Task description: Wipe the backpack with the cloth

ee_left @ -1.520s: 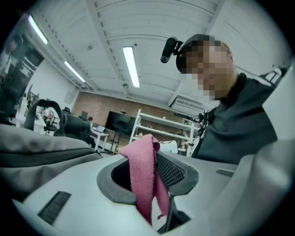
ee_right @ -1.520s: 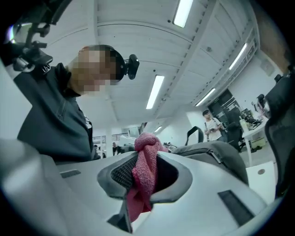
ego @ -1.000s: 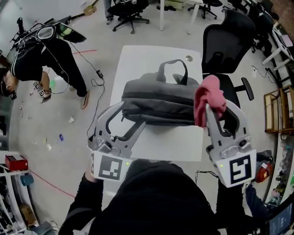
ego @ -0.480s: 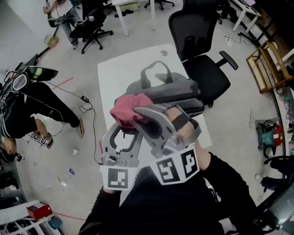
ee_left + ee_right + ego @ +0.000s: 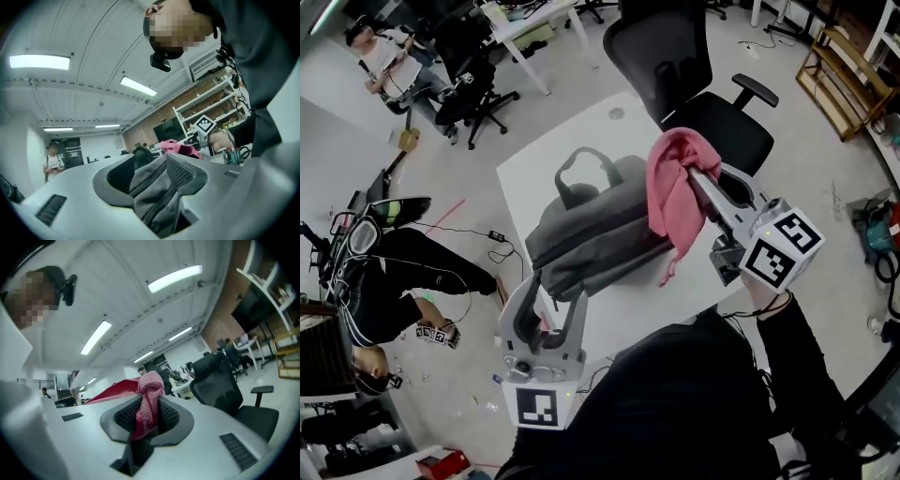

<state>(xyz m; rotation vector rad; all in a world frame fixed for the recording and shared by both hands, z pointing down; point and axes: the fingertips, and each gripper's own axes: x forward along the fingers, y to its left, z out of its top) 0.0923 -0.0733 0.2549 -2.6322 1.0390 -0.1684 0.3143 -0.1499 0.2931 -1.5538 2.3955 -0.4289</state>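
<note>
A grey backpack (image 5: 591,230) lies on the white table (image 5: 656,300), handle toward the far side. My left gripper (image 5: 553,286) is at its near left corner. Its jaws have just been closing, and in the left gripper view (image 5: 151,177) they pinch a fold of the backpack's fabric (image 5: 157,201). My right gripper (image 5: 692,176) is shut on a pink cloth (image 5: 673,192), which hangs over the backpack's right end. The right gripper view (image 5: 147,416) shows the cloth (image 5: 151,385) bunched between the pads. From the left gripper view the cloth (image 5: 178,149) shows beyond the backpack.
A black office chair (image 5: 675,56) stands at the table's far right corner. A person in black (image 5: 394,281) crouches on the floor to the left amid cables and small litter. Another person (image 5: 384,61) sits at top left. A wooden shelf (image 5: 844,66) is at top right.
The right gripper swung the cloth from the backpack's right end across to its left, then back to the right end. The left gripper stayed at the backpack's near edge, now gripping fabric.
</note>
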